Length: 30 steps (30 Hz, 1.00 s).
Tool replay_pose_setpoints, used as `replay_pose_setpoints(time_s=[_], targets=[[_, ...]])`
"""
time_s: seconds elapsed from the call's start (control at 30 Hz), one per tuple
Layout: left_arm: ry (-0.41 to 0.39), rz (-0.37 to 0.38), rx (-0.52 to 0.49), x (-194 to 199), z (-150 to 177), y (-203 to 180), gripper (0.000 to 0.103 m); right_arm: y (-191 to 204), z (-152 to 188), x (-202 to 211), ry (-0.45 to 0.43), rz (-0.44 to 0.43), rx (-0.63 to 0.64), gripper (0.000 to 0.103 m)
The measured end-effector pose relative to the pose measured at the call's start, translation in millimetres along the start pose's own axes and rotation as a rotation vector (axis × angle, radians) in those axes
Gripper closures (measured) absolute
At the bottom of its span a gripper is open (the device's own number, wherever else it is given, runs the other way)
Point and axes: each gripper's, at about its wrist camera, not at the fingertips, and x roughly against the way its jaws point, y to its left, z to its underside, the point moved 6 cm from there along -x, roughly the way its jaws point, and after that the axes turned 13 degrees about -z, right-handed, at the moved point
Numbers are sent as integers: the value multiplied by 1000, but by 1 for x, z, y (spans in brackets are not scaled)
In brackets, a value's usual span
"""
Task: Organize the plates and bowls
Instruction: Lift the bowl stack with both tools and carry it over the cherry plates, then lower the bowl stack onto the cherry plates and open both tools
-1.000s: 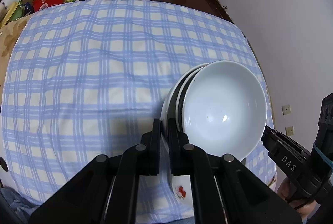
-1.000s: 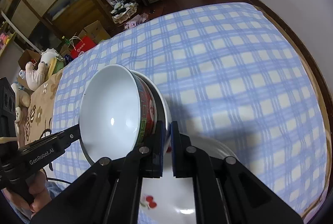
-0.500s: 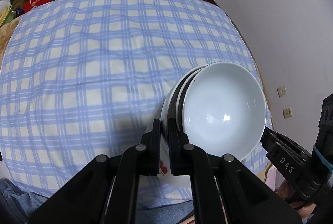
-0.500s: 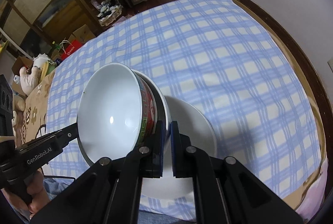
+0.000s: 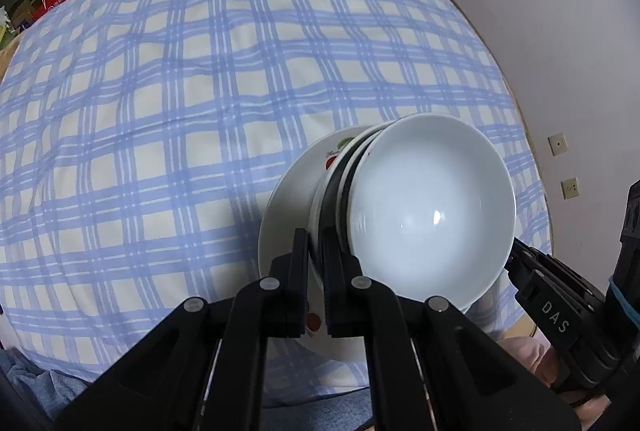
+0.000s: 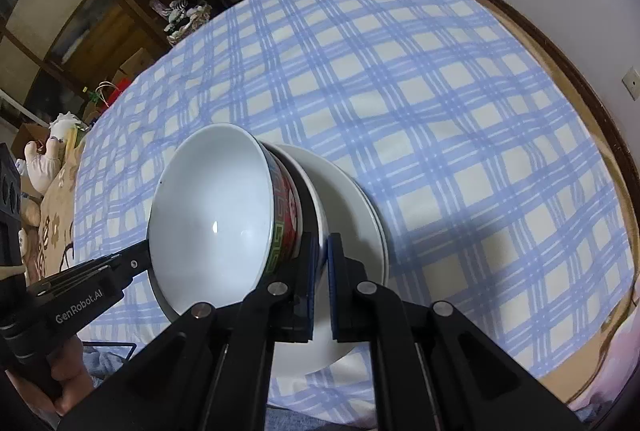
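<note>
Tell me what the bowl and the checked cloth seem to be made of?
Bowl: probably glazed ceramic; its smooth white inside shows a sharp glint of light. Cloth: woven fabric, matte, lying in soft wrinkles, likely cotton, though that stays a guess.

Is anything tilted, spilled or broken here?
Nothing spilled or broken. The stacked white bowls are held between the left gripper and right gripper, steeply tilted above a white cherry-print plate on the blue checked cloth.

Dim, cool indoor light. Strong fisheye bending and black vignette at the corners. Small glare spot inside the white bowl (image 5: 436, 219) beside the jaws. Soft shadow on the checked cloth (image 6: 440, 103) ahead of the jaws. Slight blur on far clutter.
</note>
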Motion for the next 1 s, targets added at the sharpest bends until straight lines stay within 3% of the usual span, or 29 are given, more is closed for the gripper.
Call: replay_pose_setpoints(time_s=[0.3,0.47,0.63,0.73,0.8,0.83,0.9,0.97,1.0], targets=[[-4,-4,0,-4,-3,1,97,-3,-3,-1,-32,-42,-11,95],[7,-13,-2,-5,-3,4,87,-3,-1,-2,-18,-42,-19,95],[14,-30,-4,-3,3,7,86,-2,3,-2,-12,-45,-9,93],[9,-82,-23,-2,3,7,81,-5,3,0,-22,-26,-17,81],[-11,-125,-52,1,2,6,80,-9,3,3,-45,-11,-23,62],[-27,-139,-66,5,3,7,79,-10,2,7,-61,-6,-26,59],[-53,-163,-77,11,0,8,73,-12,0,13,-78,-14,-29,52],[-90,-214,-67,20,-4,16,57,-13,-3,20,-90,-25,-31,46],[-108,-234,-65,25,-5,20,55,-13,-4,25,-98,-27,-29,39]])
